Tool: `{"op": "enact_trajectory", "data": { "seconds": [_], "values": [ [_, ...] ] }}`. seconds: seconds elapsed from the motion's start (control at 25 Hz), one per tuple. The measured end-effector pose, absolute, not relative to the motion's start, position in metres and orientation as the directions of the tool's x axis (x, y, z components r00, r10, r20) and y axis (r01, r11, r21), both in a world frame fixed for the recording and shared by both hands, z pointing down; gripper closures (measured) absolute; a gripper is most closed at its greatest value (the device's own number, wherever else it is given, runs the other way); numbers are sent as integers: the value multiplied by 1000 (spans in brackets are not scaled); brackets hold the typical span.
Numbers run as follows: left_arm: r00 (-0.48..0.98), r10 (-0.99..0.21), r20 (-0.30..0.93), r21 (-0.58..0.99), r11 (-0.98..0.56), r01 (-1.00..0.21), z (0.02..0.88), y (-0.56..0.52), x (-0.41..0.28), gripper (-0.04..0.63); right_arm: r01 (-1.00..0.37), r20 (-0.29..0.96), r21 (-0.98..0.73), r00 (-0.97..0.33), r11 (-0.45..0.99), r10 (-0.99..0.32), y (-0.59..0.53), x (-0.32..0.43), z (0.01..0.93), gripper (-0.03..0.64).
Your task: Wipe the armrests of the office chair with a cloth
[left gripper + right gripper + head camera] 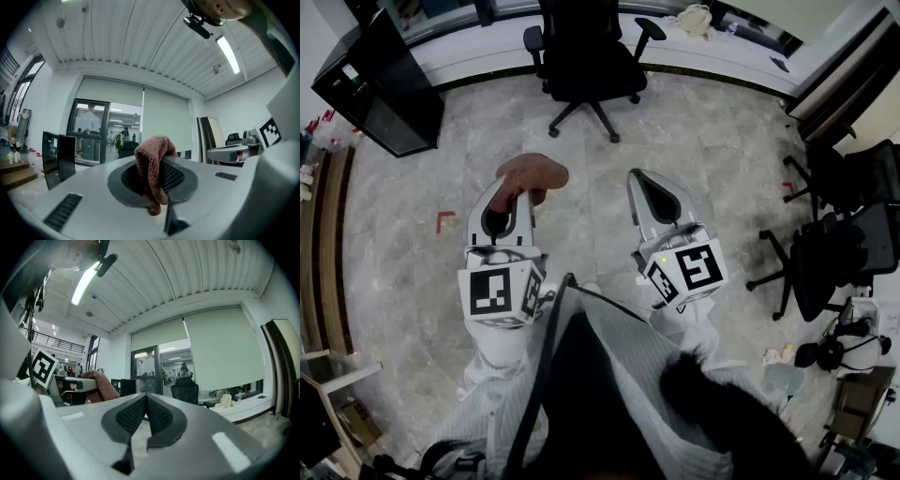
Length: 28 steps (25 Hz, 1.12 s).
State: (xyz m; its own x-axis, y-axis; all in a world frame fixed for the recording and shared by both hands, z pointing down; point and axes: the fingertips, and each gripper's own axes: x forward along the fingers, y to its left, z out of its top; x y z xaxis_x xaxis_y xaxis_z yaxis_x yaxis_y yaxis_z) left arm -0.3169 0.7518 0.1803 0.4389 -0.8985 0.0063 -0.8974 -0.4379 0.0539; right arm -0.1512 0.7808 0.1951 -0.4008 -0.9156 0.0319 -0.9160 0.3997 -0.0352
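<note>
A black office chair (586,58) with two armrests stands at the far end of the floor, well ahead of both grippers. It shows small in the right gripper view as the chair (185,392). My left gripper (522,184) is shut on a brown-pink cloth (532,173), which bunches over its jaw tips; the left gripper view shows the cloth (152,164) pinched between the jaws. My right gripper (645,182) is shut with nothing in it, level with the left one and to its right. The cloth (101,385) also shows at the left of the right gripper view.
A black cabinet (380,89) stands at the far left. More black office chairs (839,234) crowd the right side. A long white counter (694,42) runs behind the chair, with a pale bag (696,17) on it. Open tiled floor lies between me and the chair.
</note>
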Motion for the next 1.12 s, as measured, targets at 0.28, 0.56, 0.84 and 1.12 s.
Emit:
{"op": "enact_trajectory", "data": {
  "seconds": [0.28, 0.56, 0.84, 1.12],
  "values": [
    [437, -900, 8, 48, -436, -899, 182, 752, -314, 561, -918, 28, -49, -395, 393, -918, 781, -146, 198, 618],
    [436, -900, 8, 45, -435, -899, 182, 748, -309, 561, -923, 15, -55, -382, 381, -924, 777, -138, 199, 618],
    [418, -908, 33, 45, -417, -908, 196, 735, -297, 561, -919, 35, -57, -393, 391, -919, 759, -127, 212, 618],
    [402, -914, 55, 44, -400, -916, 215, 659, -300, 561, -907, 66, -47, -420, 418, -905, 683, -133, 233, 618]
  ]
}}
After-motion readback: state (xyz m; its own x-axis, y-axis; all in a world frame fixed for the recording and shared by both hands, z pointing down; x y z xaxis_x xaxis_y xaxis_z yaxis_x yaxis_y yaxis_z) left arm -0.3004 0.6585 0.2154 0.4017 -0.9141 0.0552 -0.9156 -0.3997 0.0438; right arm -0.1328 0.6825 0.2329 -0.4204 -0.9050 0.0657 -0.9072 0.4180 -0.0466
